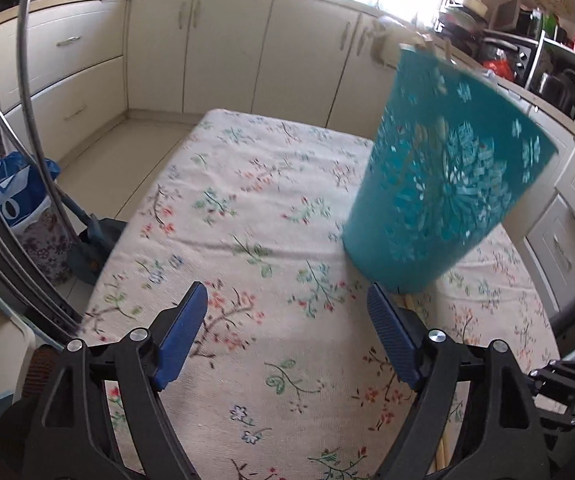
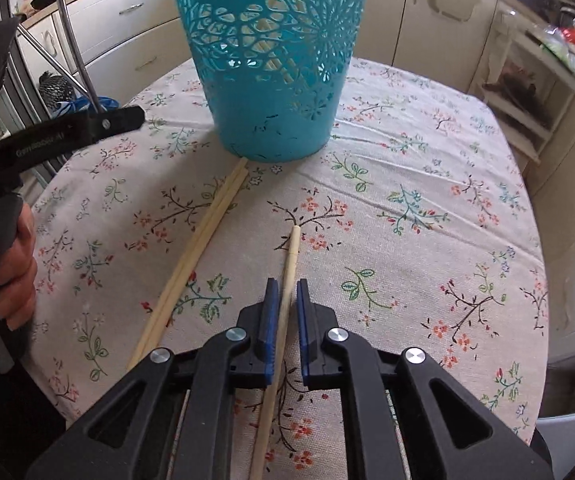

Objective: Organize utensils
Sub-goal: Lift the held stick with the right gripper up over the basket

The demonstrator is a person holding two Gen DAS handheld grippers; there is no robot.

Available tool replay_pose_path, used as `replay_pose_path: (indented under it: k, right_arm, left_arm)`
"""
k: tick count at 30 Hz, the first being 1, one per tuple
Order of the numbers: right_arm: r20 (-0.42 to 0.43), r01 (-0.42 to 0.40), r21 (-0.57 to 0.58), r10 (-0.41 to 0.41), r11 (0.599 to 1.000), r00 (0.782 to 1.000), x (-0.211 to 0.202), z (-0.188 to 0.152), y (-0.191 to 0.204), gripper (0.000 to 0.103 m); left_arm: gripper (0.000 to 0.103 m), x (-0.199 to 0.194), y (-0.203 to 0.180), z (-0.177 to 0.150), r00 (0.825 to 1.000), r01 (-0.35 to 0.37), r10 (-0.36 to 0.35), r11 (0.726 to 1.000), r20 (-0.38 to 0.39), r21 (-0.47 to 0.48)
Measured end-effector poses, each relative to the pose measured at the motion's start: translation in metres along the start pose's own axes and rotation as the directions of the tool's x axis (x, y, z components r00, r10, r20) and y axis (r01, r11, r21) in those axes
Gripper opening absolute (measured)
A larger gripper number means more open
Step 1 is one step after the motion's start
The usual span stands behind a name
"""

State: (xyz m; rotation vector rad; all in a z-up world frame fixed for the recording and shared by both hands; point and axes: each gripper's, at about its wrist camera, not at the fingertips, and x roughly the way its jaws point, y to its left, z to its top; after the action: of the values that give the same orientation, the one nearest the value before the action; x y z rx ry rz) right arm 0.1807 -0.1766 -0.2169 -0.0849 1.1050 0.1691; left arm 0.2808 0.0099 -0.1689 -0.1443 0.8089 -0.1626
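A floral-clothed worktop (image 2: 407, 184) fills both views. At the upper centre of the right wrist view stands a teal perforated holder (image 2: 275, 60). The right hand-held gripper (image 2: 285, 292), at lower centre, has its jaws nearly closed around a single chopstick (image 2: 289, 264), a slim gap showing. Two more chopsticks (image 2: 203, 232) lie left of it. The left hand-held gripper (image 1: 287, 300) gapes wide, holding nothing.
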Motion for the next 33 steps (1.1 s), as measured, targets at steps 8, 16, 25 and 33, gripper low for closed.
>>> replay_pose_path:
  k: [8,16,25,33]
  right_arm:
    - [0.074,-0.123,0.231,0.108,0.965,0.991,-0.007,-0.018,-0.024,0.006]
    - [0.147,-0.242,0.333,0.203,0.911,0.968,-0.030,-0.025,-0.041,0.006]
    - [0.254,-0.323,0.362,0.240,0.874,0.937,-0.063,-0.019,-0.053,0.006]
    - [0.347,-0.319,0.321,0.202,0.892,0.916,-0.091,-0.007,-0.049,0.006]
  left_arm:
    - [0.086,0.005,-0.003,-0.002,0.999,-0.008,0.008,1.000,-0.034,0.003]
    - [0.086,0.004,-0.023,-0.007,0.998,-0.042,0.046,0.993,-0.030,0.113]
    - [0.086,0.004,-0.024,-0.008,0.998,-0.044,0.049,0.992,-0.037,0.118]
    - [0.086,0.007,-0.023,-0.007,0.998,-0.036,0.042,0.992,-0.049,0.119]
